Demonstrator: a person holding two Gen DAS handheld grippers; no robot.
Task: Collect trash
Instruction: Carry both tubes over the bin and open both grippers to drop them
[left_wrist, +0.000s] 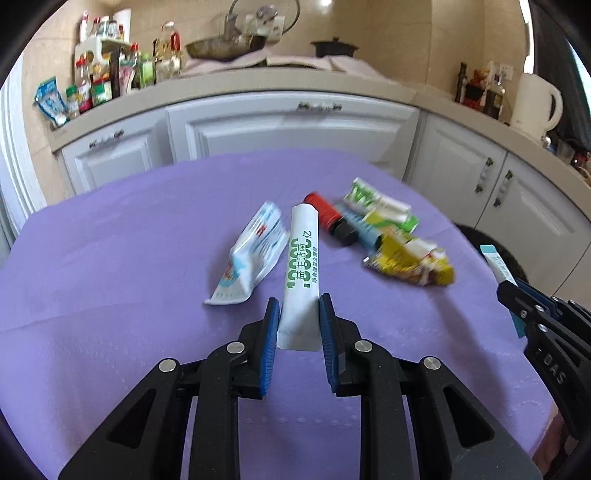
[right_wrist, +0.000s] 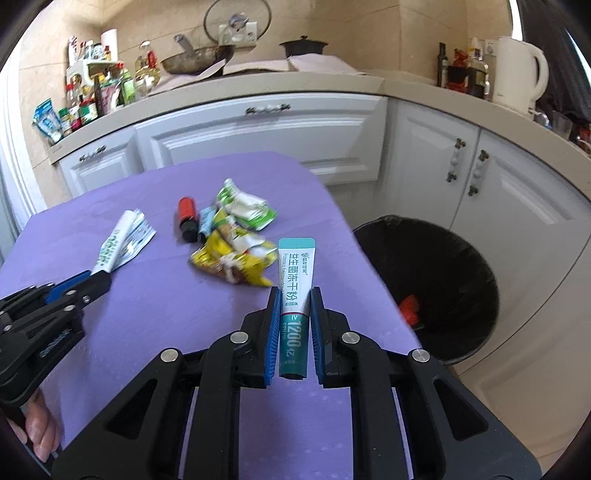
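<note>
My left gripper (left_wrist: 299, 306) is shut on the near end of a white stick sachet with green print (left_wrist: 301, 258), which points away over the purple table. My right gripper (right_wrist: 294, 295) is shut on a teal and white stick sachet (right_wrist: 295, 280), held near the table's right edge beside the black-lined bin (right_wrist: 443, 258). On the cloth lie a blue and white pouch (left_wrist: 255, 251), a small red and black bottle (left_wrist: 328, 218), a green and white wrapper (left_wrist: 376, 206) and a crumpled yellow wrapper (left_wrist: 410, 260).
The purple-covered table (right_wrist: 147, 295) ends at the right just before the bin, which holds something red (right_wrist: 408, 308). White cabinets (left_wrist: 288, 129) and a cluttered counter with a kettle (right_wrist: 521, 74) stand behind. A person's hand (right_wrist: 37, 432) shows at the lower left.
</note>
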